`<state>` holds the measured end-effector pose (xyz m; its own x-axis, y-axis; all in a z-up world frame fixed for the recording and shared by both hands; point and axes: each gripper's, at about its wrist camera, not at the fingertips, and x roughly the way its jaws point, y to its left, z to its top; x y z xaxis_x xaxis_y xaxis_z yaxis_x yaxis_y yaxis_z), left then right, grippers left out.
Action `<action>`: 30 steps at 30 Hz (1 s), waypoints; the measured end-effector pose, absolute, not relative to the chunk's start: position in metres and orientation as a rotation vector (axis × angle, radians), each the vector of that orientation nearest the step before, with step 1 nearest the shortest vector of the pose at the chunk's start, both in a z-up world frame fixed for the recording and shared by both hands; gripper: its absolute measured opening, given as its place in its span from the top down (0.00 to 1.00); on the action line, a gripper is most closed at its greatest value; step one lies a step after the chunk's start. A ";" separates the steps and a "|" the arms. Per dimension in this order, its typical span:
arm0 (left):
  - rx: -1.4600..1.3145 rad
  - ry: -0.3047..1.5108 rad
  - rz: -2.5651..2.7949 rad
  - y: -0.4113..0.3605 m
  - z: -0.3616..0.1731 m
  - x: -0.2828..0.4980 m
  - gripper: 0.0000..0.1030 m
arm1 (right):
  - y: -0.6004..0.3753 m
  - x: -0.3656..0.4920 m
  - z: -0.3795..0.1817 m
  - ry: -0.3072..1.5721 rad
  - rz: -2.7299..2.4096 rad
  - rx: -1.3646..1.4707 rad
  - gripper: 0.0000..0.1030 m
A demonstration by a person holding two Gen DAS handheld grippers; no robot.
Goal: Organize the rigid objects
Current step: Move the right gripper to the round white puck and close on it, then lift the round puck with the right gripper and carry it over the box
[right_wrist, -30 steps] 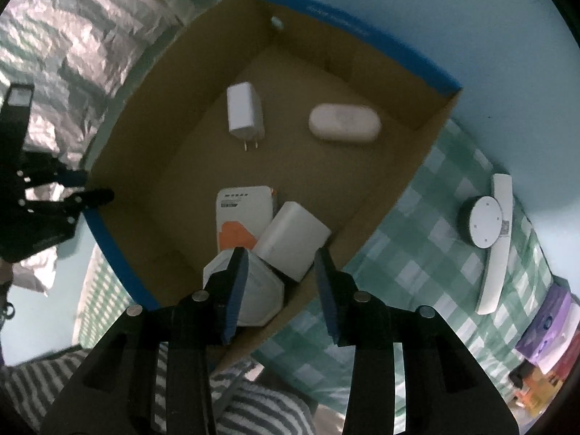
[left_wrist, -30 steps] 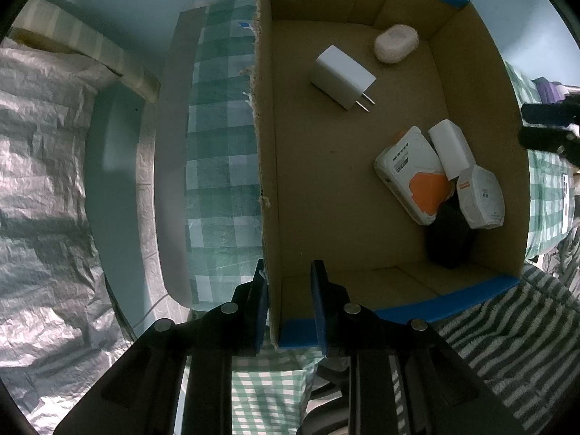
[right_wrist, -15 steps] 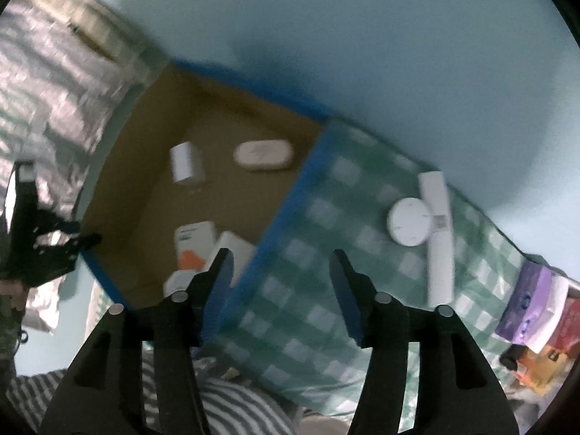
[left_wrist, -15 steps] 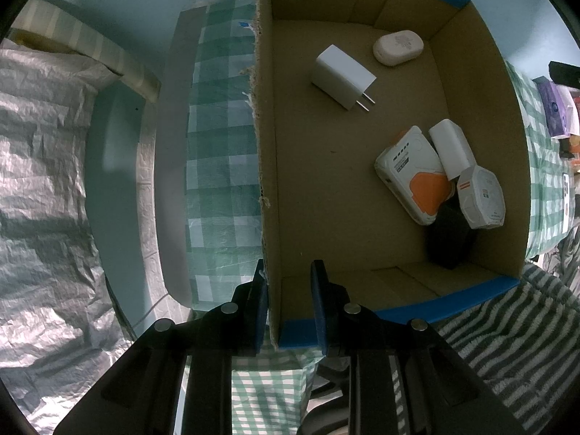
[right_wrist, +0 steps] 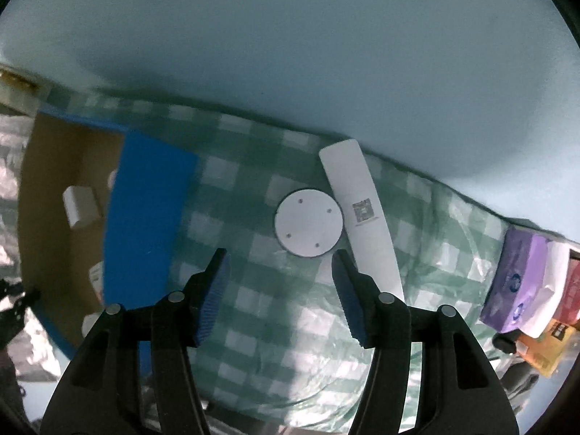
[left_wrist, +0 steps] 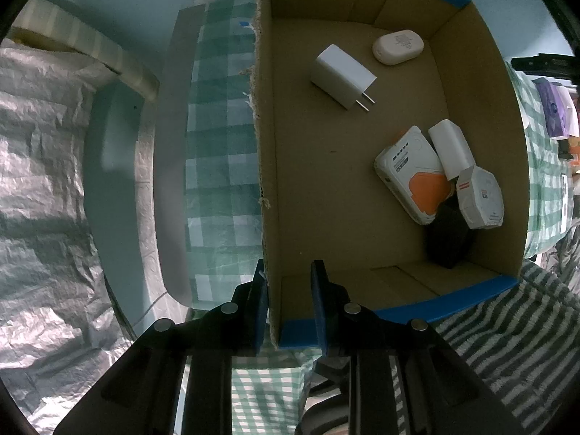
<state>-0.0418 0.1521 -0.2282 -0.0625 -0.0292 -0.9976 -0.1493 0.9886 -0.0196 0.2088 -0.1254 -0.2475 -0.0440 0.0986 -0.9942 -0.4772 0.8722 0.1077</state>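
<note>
Left claw [left_wrist: 288,302] clamped, right claw [right_wrist: 279,282] spread wide

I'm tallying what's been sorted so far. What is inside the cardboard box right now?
Inside the cardboard box: a white plug adapter, an oval white case, an orange-and-white device, a white block, and an octagonal white pack. A black item lies partly hidden beneath them.

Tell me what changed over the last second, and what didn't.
The right gripper swung away from above the cardboard box and out over the checked cloth, opening wider; it now hangs empty in front of the round white disc beside the long white bar. The left gripper stayed as it was, straddling the box's near corner, and the box's contents did not move.
</note>
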 end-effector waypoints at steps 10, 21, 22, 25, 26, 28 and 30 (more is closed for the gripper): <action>-0.166 1.640 0.111 0.154 -0.230 -0.041 0.78 | -0.129 0.234 -0.299 1.665 0.429 -0.269 0.42; -0.176 1.642 0.113 0.158 -0.230 -0.039 0.78 | -0.114 0.244 -0.322 1.685 0.424 -0.331 0.38; -0.177 1.641 0.113 0.158 -0.230 -0.039 0.78 | -0.109 0.242 -0.323 1.687 0.436 -0.353 0.38; -0.177 1.642 0.113 0.158 -0.230 -0.039 0.78 | -0.098 0.235 -0.325 1.692 0.469 -0.376 0.38; -0.176 1.642 0.112 0.157 -0.230 -0.039 0.78 | -0.094 0.232 -0.326 1.694 0.480 -0.384 0.38; -0.175 1.643 0.111 0.158 -0.230 -0.038 0.78 | -0.088 0.226 -0.329 1.696 0.485 -0.399 0.38; -0.173 1.643 0.109 0.158 -0.230 -0.038 0.78 | -0.085 0.222 -0.334 1.706 0.480 -0.405 0.38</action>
<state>-0.0379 0.1578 -0.2297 -0.0727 -0.0466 -0.9963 -0.1780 0.9835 -0.0330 0.2224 -0.0854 -0.3343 -0.1825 -0.0043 -0.9832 -0.5162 0.8515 0.0921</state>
